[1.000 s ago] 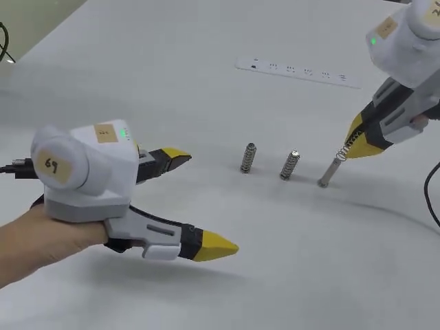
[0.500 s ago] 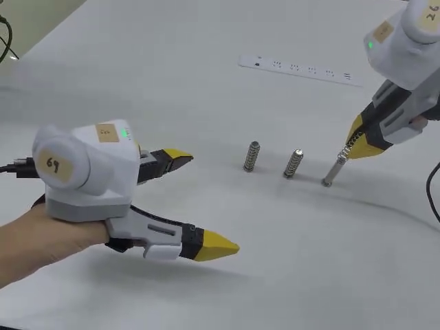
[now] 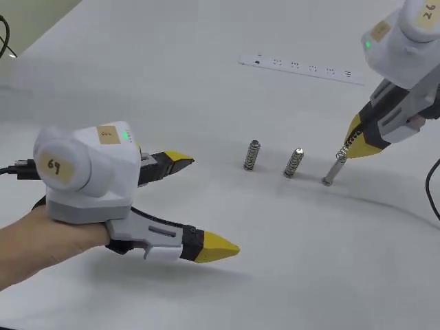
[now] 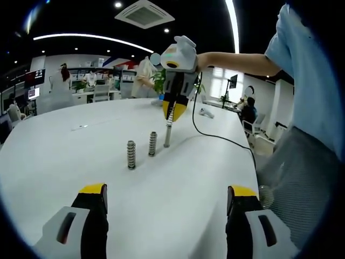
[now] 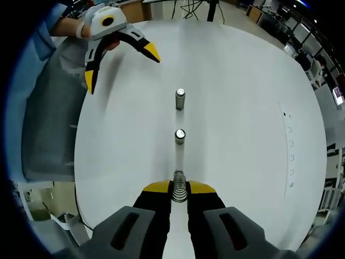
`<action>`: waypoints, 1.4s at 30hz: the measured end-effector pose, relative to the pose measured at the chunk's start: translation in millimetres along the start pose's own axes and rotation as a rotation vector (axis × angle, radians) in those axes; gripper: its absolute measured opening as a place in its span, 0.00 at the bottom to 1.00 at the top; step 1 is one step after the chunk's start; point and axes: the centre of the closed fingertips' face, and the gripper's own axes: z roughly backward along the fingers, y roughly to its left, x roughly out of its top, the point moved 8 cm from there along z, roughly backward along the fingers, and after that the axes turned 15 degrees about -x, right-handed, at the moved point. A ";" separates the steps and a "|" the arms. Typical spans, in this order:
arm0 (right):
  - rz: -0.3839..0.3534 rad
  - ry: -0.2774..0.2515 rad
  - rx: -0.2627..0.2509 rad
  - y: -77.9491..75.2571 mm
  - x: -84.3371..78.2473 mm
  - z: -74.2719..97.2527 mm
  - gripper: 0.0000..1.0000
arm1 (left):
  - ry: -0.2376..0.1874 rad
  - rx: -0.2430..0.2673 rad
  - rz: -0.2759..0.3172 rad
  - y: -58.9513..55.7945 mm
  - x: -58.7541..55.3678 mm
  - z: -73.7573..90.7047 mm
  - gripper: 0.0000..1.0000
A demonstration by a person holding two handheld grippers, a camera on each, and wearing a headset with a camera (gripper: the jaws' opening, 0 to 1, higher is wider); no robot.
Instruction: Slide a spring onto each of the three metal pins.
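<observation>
To load the last of three, pinches small coiled steel spring (image 5: 179,192) in yellow-tipped right gripper (image 3: 353,151), lined up atop bare slim metal pin (image 3: 332,173). Leaves two spring-covered pins (image 3: 251,156) beside it alone, likely done. Parks yellow-tipped left gripper (image 3: 206,205) wide apart, empty, well clear.

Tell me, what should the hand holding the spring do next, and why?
Probably ease the right gripper down along the bare third pin, then let go. Its spring is pinched at the pin's top, while the middle pin and left pin already wear springs.
</observation>
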 end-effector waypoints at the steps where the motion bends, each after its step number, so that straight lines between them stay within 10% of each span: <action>1: 0.007 -0.003 -0.004 0.2 0.4 0.3 0.08 | 0.000 0.000 -0.004 0.0 0.0 -0.1 0.89; 42: 0.044 0.046 0.007 9.2 -4.0 -19.6 0.08 | 0.010 -0.003 0.019 0.6 -5.9 -0.9 0.87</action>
